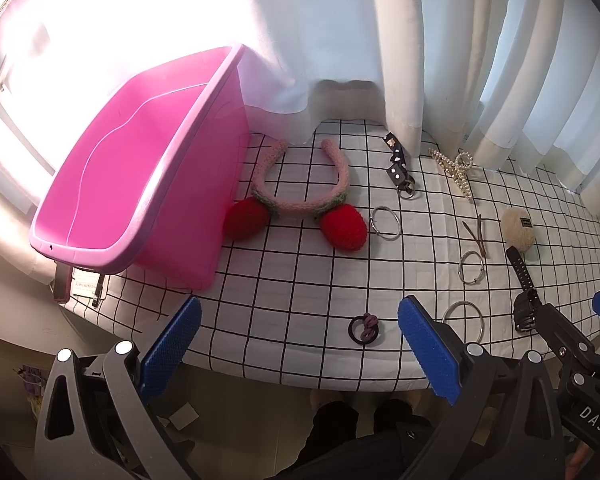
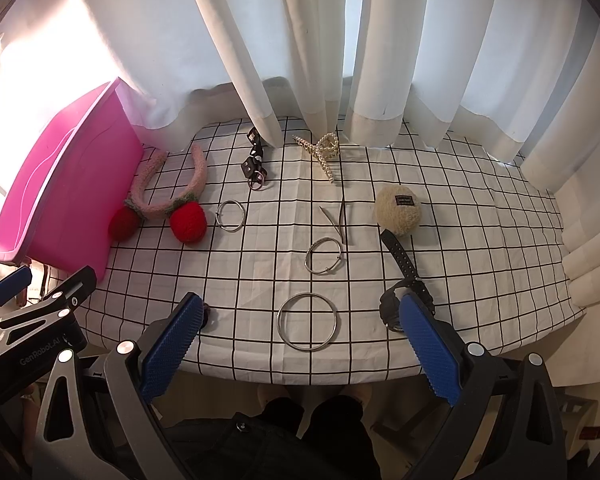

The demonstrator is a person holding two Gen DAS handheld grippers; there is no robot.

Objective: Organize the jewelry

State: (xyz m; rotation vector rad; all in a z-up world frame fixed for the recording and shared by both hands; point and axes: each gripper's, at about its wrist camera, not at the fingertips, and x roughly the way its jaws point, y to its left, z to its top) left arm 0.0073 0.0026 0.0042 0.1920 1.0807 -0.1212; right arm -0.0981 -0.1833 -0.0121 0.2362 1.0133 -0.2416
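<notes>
- The left gripper [image 1: 300,344] is spread wide at the table's near edge, with nothing between its blue pads; a dark hair tie [image 1: 363,330] lies on the cloth just ahead.
- The right gripper [image 2: 302,344] is also spread wide and holds nothing; a large silver bangle [image 2: 307,321] lies between its fingers, not touched.
- A black watch [image 2: 404,280] lies beside the right finger.
- The pink bin [image 1: 140,184] stands at the left, the strawberry headband [image 1: 300,204] against it.

"DAS" stands on the right gripper [image 1: 568,320] body at four o'clock; "GenRobot.AI" on the left gripper [image 2: 40,276] body at nine o'clock
</notes>
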